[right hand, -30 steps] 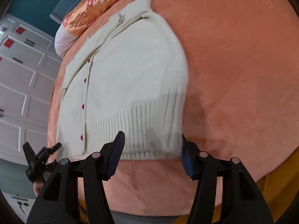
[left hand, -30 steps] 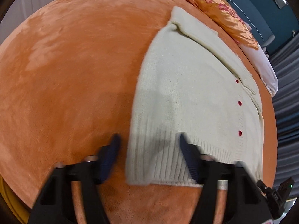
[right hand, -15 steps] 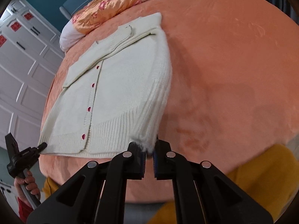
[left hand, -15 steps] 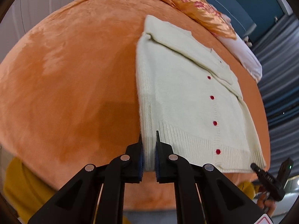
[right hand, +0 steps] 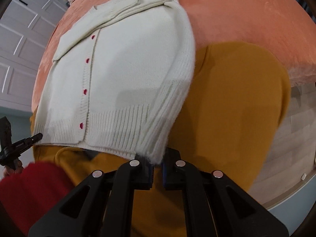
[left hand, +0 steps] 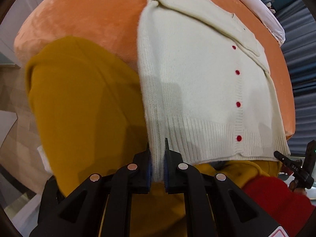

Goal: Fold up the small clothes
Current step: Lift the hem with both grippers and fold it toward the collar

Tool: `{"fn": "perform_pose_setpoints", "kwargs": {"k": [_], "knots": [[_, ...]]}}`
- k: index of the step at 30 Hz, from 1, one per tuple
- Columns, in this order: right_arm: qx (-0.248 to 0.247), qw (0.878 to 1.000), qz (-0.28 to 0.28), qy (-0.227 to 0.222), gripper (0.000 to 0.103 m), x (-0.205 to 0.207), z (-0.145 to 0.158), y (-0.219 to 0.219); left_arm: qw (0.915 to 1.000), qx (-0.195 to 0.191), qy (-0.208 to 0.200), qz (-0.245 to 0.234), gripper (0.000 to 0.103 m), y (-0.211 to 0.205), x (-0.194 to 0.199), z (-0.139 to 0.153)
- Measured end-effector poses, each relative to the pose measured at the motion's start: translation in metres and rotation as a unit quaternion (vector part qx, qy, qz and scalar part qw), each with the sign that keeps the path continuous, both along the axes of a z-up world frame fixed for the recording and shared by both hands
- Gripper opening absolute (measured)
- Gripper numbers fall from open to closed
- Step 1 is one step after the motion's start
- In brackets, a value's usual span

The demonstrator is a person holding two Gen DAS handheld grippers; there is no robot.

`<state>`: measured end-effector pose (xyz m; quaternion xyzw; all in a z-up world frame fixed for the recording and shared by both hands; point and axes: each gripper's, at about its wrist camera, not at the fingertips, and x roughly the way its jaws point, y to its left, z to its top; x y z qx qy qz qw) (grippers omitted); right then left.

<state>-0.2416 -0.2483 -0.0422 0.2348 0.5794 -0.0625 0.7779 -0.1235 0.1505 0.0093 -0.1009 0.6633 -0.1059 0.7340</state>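
Cream ribbed cardigan (left hand: 197, 83) with red buttons (left hand: 238, 104), its hem corners pinched by the left gripper (left hand: 157, 169) and right gripper (right hand: 157, 168)

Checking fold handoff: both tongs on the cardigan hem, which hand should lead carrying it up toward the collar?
Neither clearly. Left tongs and right tongs each clamp one hem corner of the cardigan, so both should probably carry together.

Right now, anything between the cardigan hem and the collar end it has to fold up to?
Nothing visible. Both grippers, left gripper and right gripper, are shut on the hem corners of the cardigan. The body toward the collar lies bare on the orange blanket; only its own red buttons sit there.
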Motion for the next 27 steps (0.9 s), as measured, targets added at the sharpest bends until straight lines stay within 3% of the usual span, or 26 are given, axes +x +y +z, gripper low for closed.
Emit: {"fn": "perform_pose_setpoints", "kwargs": {"k": [3, 7, 14, 19, 27], "knots": [[0.005, 1.0, -0.011, -0.012, 0.005, 0.009, 0.008, -0.007, 0.9998, -0.001, -0.018, 0.008, 0.006, -0.002, 0.009, 0.01], [0.005, 0.996, -0.046, -0.076, 0.005, 0.03, 0.028, -0.024, 0.9953, -0.028, -0.079, 0.049, 0.007, 0.006, 0.049, 0.033], [-0.02, 0.975, -0.088, -0.201, 0.005, 0.087, 0.072, -0.046, 0.9725, -0.085, -0.19, 0.105, 0.007, -0.008, 0.123, 0.067], [-0.051, 0.964, -0.092, -0.246, 0.005, 0.141, 0.08, -0.066, 0.9627, -0.06, -0.25, 0.084, 0.007, -0.032, 0.19, 0.075], [-0.06, 0.958, -0.107, -0.261, 0.005, 0.236, 0.08, -0.09, 0.9625, -0.026, -0.254, 0.09, 0.007, -0.054, 0.278, 0.046]]}}
